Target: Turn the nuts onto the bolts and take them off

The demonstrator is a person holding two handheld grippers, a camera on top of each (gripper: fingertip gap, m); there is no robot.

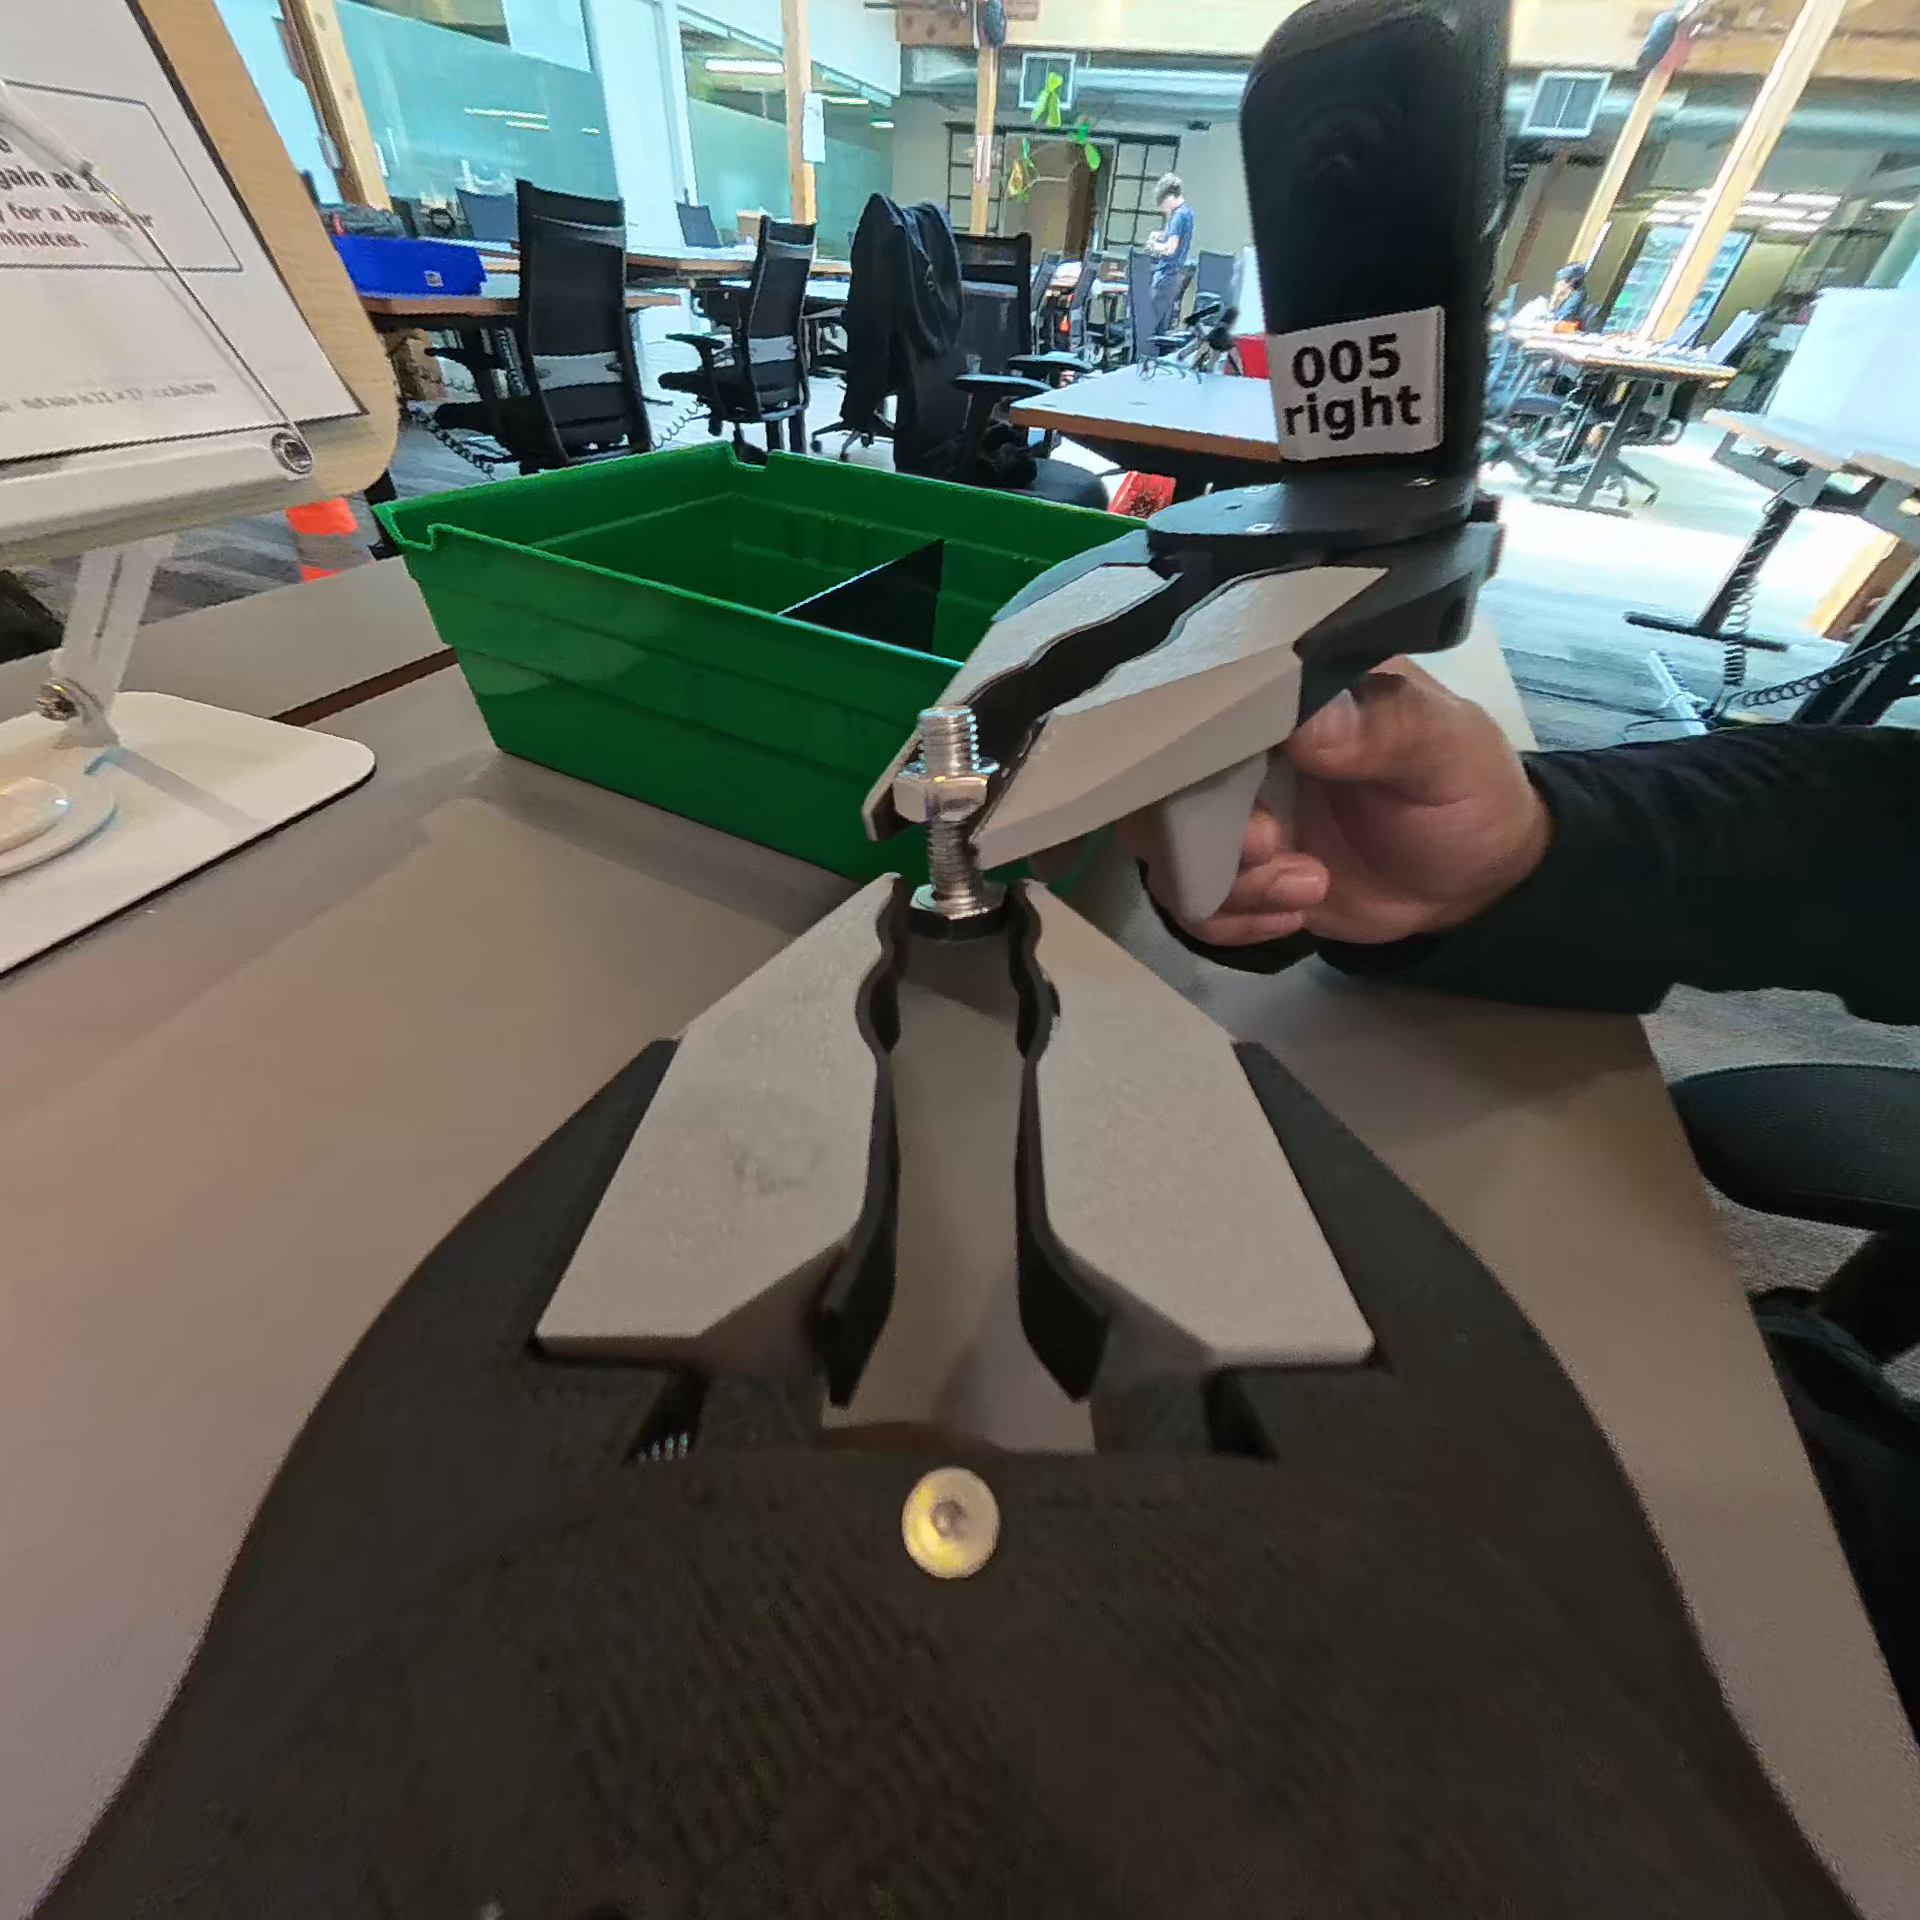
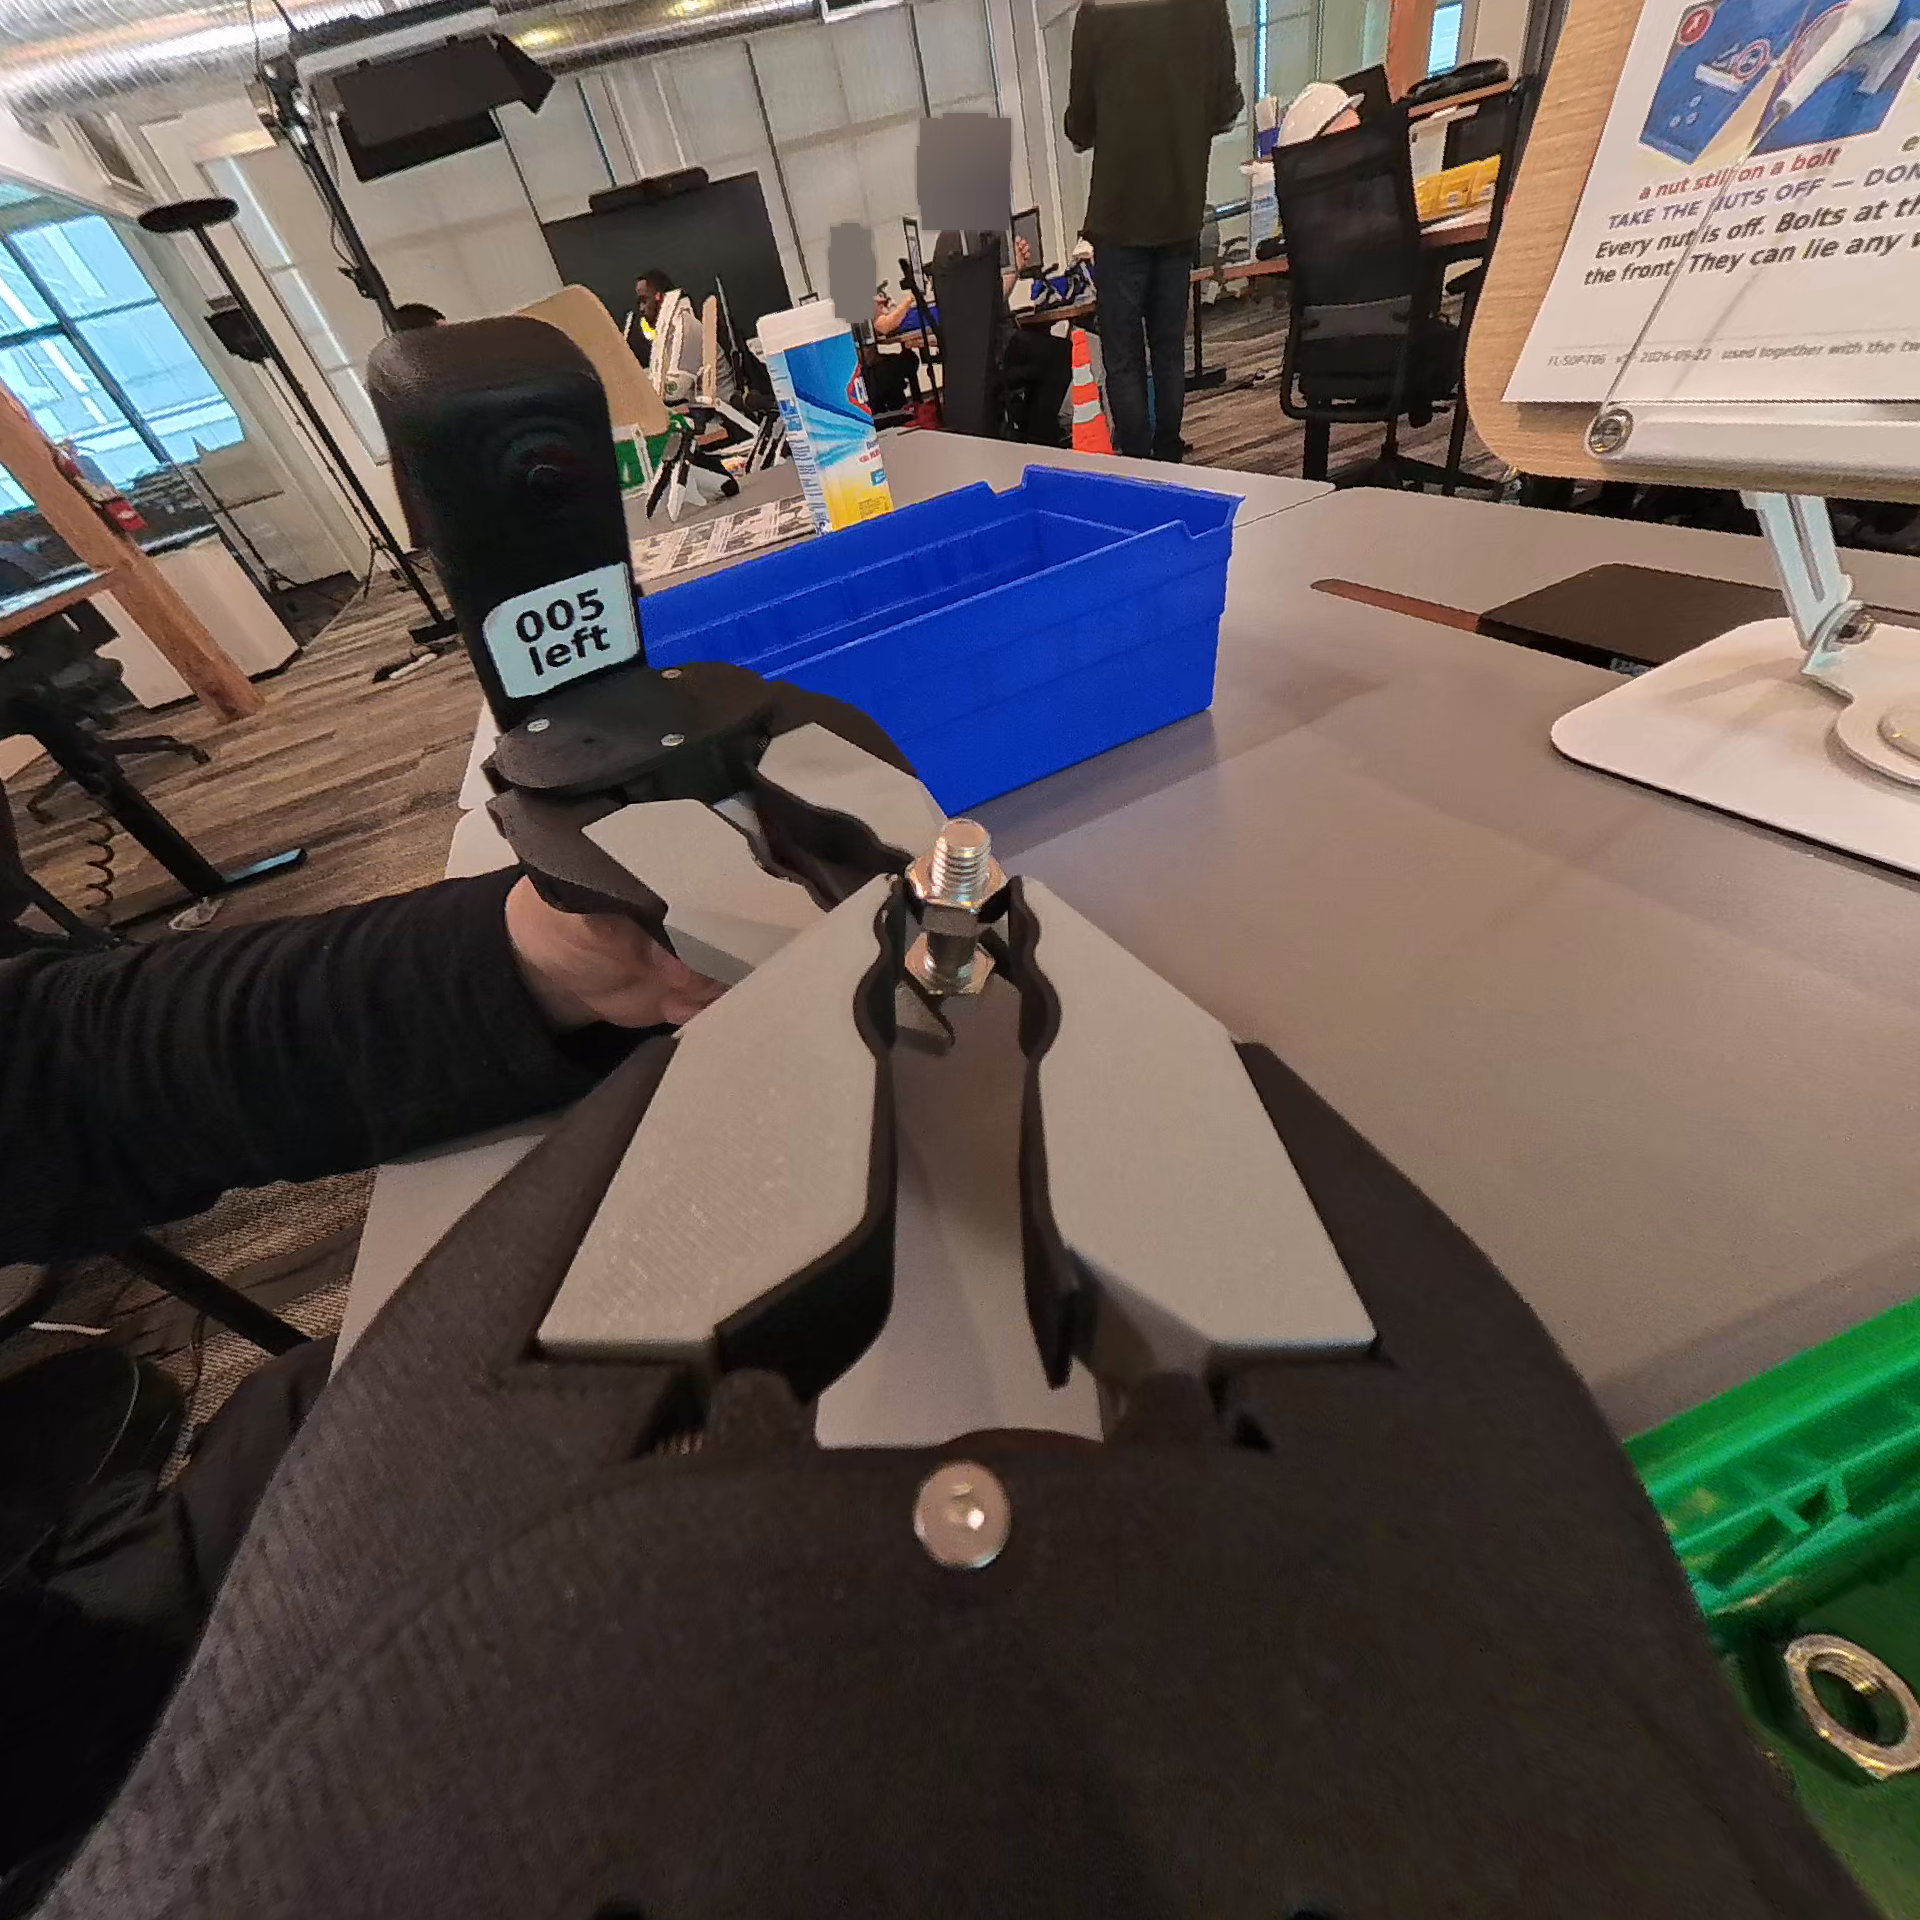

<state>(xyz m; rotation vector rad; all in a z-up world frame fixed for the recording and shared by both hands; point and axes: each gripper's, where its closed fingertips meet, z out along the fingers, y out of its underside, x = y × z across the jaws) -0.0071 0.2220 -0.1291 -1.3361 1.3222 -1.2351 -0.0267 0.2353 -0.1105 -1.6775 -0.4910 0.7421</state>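
Fingers (image 1: 790,1091) of my left gripper (image 1: 958,914), grey plastic wedges edged with wavy black pads, are clamped on the head of the bolt (image 1: 951,831), which stands upright just above the grey table (image 1: 312,1039). My right gripper (image 2: 961,925) comes in level from the side, held by my right hand (image 1: 1382,821) in a dark sleeve, and its tips pinch the hexagonal nut (image 2: 956,902) sitting partway down the shiny threaded shank. Behind the bolt sits a green bin (image 1: 644,623) with a black divider; a blue bin (image 2: 987,634) stands farther off. A loose nut (image 2: 1855,1720) lies in the green bin.
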